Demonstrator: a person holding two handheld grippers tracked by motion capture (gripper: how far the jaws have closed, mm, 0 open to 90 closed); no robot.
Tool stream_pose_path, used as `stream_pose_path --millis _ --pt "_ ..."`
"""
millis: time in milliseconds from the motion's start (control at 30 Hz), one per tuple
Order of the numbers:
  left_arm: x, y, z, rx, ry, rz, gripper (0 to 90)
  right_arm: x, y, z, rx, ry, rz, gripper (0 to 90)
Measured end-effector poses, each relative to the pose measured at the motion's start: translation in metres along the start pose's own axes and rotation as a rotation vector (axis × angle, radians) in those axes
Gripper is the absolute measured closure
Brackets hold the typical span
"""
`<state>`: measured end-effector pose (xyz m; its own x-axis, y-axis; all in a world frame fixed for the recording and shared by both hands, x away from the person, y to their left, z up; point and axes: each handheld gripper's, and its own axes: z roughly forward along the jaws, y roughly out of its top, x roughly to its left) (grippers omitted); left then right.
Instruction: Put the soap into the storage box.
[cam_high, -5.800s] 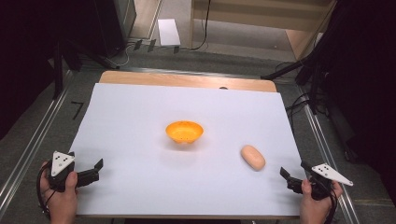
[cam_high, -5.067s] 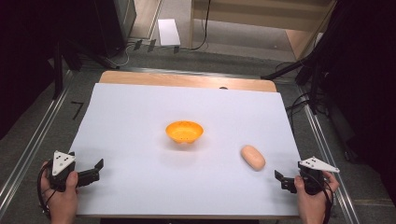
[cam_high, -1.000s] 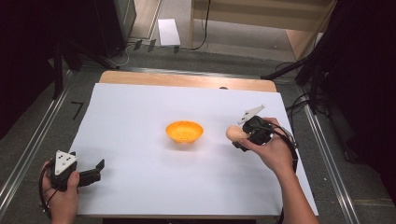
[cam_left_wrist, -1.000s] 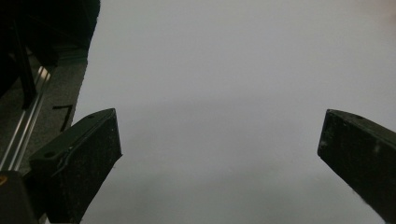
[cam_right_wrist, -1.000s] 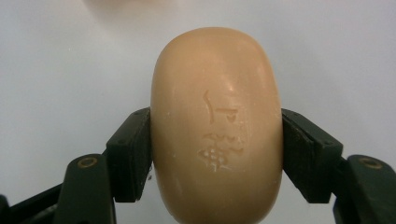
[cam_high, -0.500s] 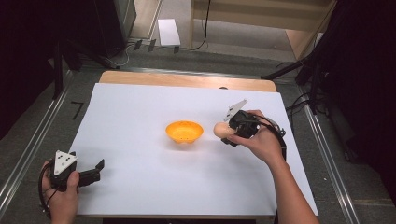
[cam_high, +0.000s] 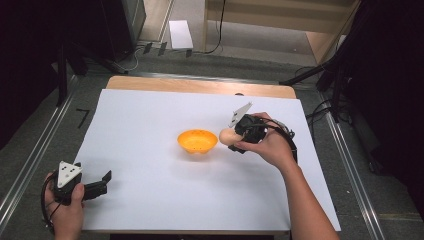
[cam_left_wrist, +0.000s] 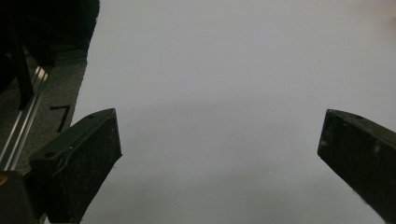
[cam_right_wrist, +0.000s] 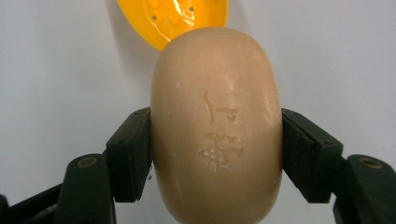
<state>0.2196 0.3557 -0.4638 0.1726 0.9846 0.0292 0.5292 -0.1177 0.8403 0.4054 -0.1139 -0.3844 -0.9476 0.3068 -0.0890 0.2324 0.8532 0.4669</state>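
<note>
My right gripper (cam_high: 234, 137) is shut on a tan oval bar of soap (cam_high: 227, 136), held above the white table sheet just right of the orange dish (cam_high: 197, 141). In the right gripper view the soap (cam_right_wrist: 216, 126) is pinched across its middle between both black pads (cam_right_wrist: 130, 156), and the orange dish (cam_right_wrist: 173, 18) lies beyond its far end. My left gripper (cam_high: 102, 181) rests at the table's near left corner, open. The left gripper view shows its fingers (cam_left_wrist: 79, 156) wide apart over bare white sheet.
The white sheet (cam_high: 150, 110) covers most of the wooden table (cam_high: 200, 86). Metal rails (cam_high: 30, 160) run along both sides. Cables (cam_high: 325, 107) trail off the right edge near a dark stand. A white box (cam_high: 180, 34) lies on the floor beyond the table.
My right gripper first moved from the near right corner to the soap and took hold of it. Over the last second it carried the soap left toward the dish. The left gripper stayed put.
</note>
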Motion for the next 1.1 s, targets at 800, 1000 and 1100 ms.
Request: stream_pose_path --millis 800,1000,1100 --pt "0.000 0.000 0.000 0.000 -0.002 -0.002 0.0 0.000 0.049 0.011 -0.016 0.047 -0.075 32.6" --pt "0.000 0.000 -0.001 0.001 -0.003 -0.002 0.0 0.003 0.058 0.021 -0.006 0.054 -0.107 32.6" --pt "0.001 0.000 -0.001 0.000 -0.004 -0.004 0.0 0.003 0.062 0.025 -0.005 0.061 -0.124 32.6"
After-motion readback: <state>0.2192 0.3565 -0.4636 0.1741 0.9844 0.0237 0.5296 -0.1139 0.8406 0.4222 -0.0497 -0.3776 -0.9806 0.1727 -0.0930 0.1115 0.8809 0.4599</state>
